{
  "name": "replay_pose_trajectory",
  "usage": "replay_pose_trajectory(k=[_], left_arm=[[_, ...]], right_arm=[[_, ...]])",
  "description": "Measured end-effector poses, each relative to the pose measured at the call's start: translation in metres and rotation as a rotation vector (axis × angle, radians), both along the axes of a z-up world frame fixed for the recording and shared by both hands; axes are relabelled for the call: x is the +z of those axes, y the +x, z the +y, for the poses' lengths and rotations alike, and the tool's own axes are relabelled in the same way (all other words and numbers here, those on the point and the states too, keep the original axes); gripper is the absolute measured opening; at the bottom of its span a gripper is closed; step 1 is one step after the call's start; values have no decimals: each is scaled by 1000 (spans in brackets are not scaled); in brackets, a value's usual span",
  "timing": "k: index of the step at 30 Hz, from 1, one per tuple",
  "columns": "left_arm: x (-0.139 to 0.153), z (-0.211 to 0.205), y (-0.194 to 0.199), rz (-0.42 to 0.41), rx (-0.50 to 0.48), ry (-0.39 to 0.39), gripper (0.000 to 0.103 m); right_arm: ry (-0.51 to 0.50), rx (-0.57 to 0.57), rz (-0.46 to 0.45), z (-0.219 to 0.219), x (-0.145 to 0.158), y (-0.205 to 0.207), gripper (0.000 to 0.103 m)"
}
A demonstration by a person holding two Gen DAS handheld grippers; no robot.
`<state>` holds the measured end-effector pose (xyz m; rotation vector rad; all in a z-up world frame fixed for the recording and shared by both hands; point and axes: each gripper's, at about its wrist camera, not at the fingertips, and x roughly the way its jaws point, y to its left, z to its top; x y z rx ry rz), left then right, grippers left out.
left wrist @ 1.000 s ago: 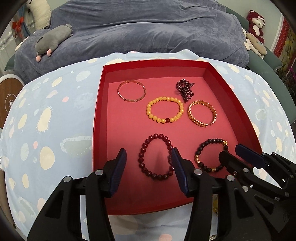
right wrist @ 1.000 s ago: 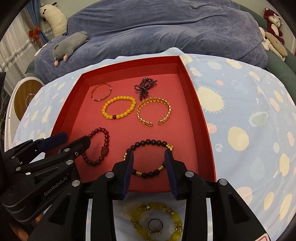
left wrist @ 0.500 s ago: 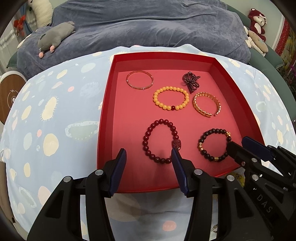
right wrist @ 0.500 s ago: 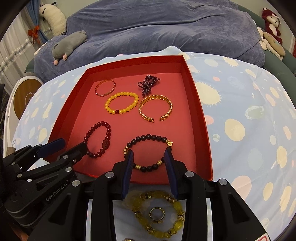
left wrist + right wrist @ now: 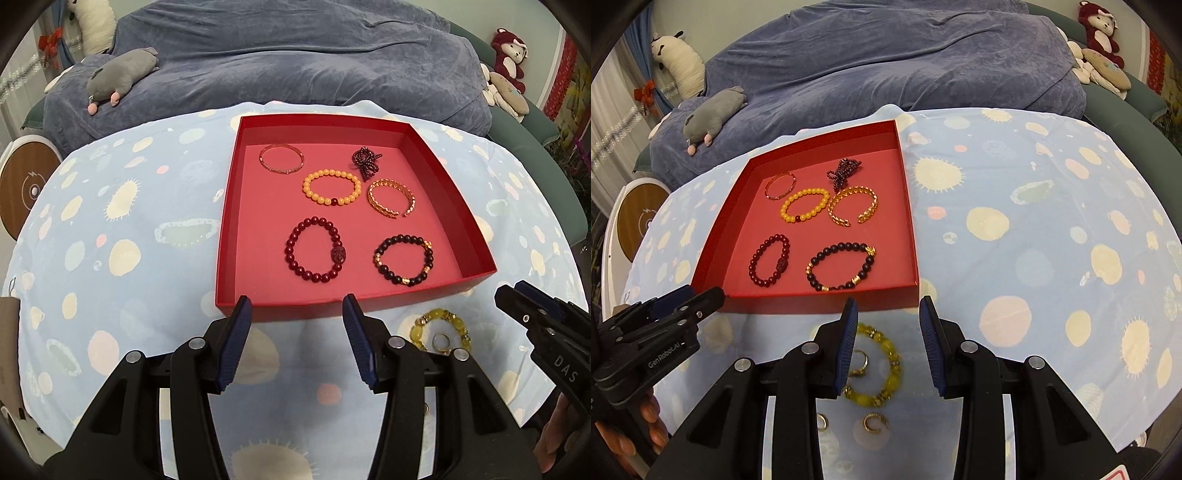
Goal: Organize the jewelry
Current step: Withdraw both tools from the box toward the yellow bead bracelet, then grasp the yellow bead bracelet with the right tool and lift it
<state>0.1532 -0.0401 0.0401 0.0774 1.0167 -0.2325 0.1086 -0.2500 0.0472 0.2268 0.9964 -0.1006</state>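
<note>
Both our grippers hang spread and empty just short of the red tray's (image 5: 476, 236) near wall: the left gripper (image 5: 297, 341) at its left half, the right gripper (image 5: 888, 345) over a yellow bracelet (image 5: 886, 369) and ring (image 5: 860, 363) lying outside that wall. Six bracelets lie inside the tray.

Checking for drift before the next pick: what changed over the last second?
Both grippers backed out of the red tray toward the person: the left gripper and right gripper now hang over the tablecloth, the right above the yellow bracelet. Neither took or released anything. The six tray pieces lie unmoved.
</note>
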Motion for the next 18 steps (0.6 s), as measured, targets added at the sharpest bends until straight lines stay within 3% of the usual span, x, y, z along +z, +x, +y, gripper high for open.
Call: replay_pose_trajectory(k=[8,18], left_arm=[[-3,5,-39,13,6,-9,49],[-22,10,-63,65,18,-3,49]], right_arm=[[-16,14,34,8,-18,-31,34],[-16,12,72,10,-38,-29,34]])
